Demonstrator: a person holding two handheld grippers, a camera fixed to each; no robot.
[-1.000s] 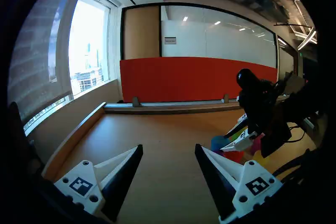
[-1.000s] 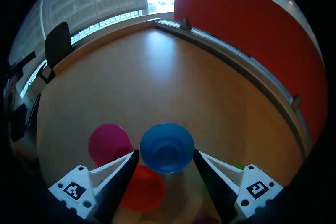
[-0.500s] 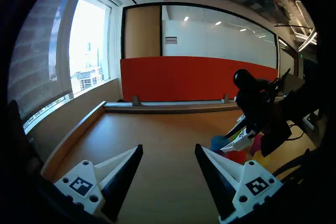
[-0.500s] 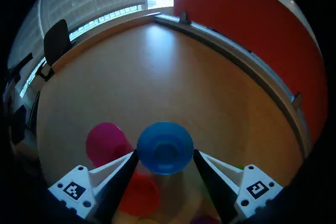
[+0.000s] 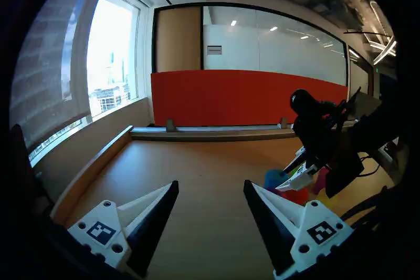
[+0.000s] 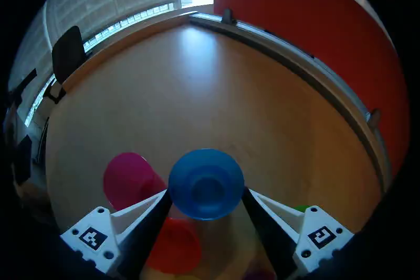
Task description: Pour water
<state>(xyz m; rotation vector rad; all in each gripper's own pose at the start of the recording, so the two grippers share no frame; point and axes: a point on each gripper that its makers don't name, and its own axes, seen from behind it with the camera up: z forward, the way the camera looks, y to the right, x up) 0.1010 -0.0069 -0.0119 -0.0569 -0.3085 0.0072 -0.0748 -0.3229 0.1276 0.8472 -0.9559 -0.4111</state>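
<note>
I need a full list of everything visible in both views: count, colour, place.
table: one, light wood, under the cups
wall panel: one, red, behind the table
chair: one, black, beside the table
blue cup: one, blue, gripped
pink cup: one, pink, on the table
red cup: one, red, on the table
left hand-held gripper: one, white and black, open, empty
right hand-held gripper: one, white and black, shut on blue cup

A cup (image 6: 206, 184) sitting between the right hand-held gripper (image 6: 206, 190) fingers, second cup (image 6: 128, 179) standing left, third cup (image 6: 176, 244) sitting nearer, on the worktop (image 6: 210, 85)
</note>
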